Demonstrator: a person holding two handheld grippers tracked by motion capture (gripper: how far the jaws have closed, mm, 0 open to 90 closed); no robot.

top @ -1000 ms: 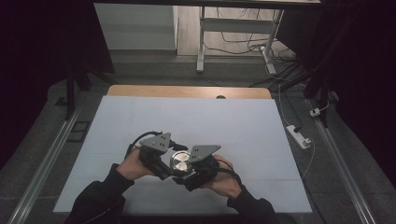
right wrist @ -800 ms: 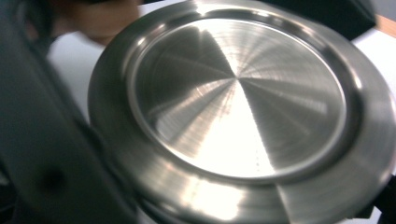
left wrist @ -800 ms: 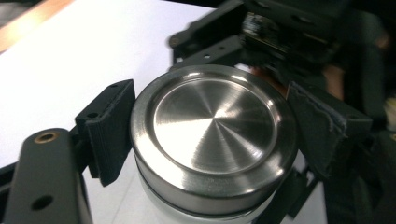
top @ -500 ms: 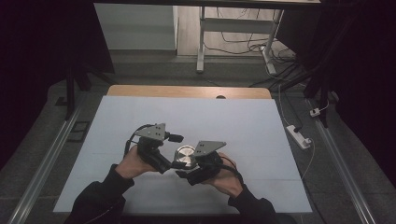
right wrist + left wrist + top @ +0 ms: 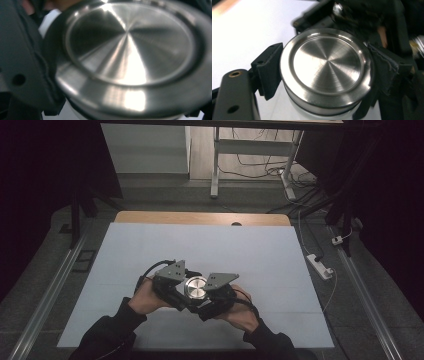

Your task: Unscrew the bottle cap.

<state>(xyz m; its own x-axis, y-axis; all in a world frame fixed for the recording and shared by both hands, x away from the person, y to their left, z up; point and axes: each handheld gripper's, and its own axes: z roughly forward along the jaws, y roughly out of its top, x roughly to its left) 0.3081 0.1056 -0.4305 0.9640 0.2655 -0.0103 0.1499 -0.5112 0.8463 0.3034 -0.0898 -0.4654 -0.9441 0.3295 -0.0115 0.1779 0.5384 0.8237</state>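
Both hands are in tight at the near middle of the desk [image 5: 150, 245], and between them stands a white bottle with a steel lid [image 5: 195, 287] — brushed metal, round, catching the light in the high view. The left tool [image 5: 183, 287] comes at it from the left side, the right tool [image 5: 207, 292] from the right, each with its grey three-cornered plate on top and a black cable trailing back over the wrist.

In the left gripper view the steel lid [image 5: 325, 68] sits squarely between the two black jaws, one ribbed pad [image 5: 270, 71] hard against the lid's rim on the one side, the other pad [image 5: 387, 68] against it on the far side. Those jaws have just been closing, and now they pinch the lid. Below the rim a strip of the white bottle body [image 5: 299, 107] shows, with the pale desk behind it.

In the right gripper view the lid [image 5: 130, 57] looms very close and a little blurred — a black jaw lies along the left edge, right up against the bottle just under the rim. The right tool is clamped on the bottle too.
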